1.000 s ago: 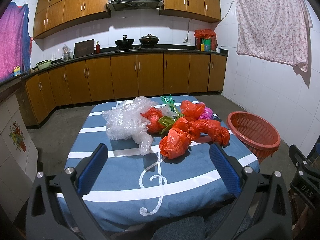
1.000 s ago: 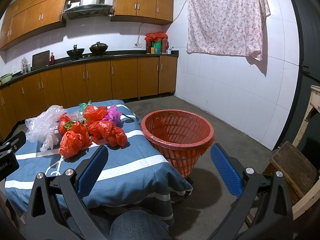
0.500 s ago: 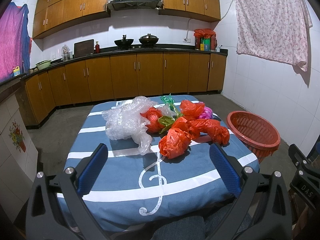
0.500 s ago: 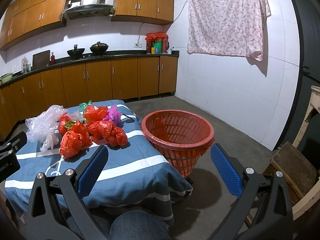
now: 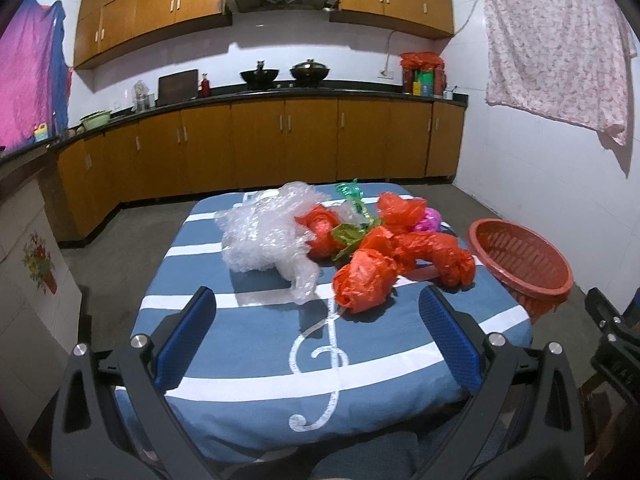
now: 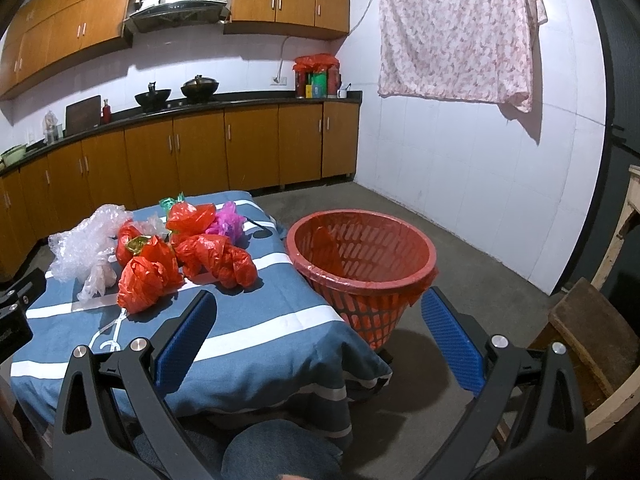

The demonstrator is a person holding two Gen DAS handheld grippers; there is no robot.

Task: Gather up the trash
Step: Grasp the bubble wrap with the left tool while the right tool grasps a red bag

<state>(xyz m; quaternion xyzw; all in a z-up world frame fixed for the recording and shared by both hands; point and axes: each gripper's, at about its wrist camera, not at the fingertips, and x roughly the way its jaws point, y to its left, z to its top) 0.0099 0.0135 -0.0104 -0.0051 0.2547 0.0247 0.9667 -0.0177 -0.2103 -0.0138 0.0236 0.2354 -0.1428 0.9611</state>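
Observation:
Crumpled trash lies in a heap on the blue striped tablecloth (image 5: 256,356): clear bubble wrap (image 5: 268,236) on the left, several red plastic bags (image 5: 366,280) (image 6: 148,276), a pink bag (image 6: 228,220) and green scraps (image 5: 352,236). A red slotted basket (image 6: 362,256) (image 5: 520,260) stands on the floor just right of the table. My left gripper (image 5: 316,300) is open above the table's near half, short of the heap. My right gripper (image 6: 316,304) is open too, held over the table's right corner in front of the basket. Neither holds anything.
Wooden kitchen cabinets (image 5: 280,140) and a dark counter with pots run along the back wall. A floral cloth (image 6: 456,32) hangs on the white tiled wall at right. A wooden stool (image 6: 596,328) stands at the far right. A person's knee (image 6: 280,452) shows at the bottom.

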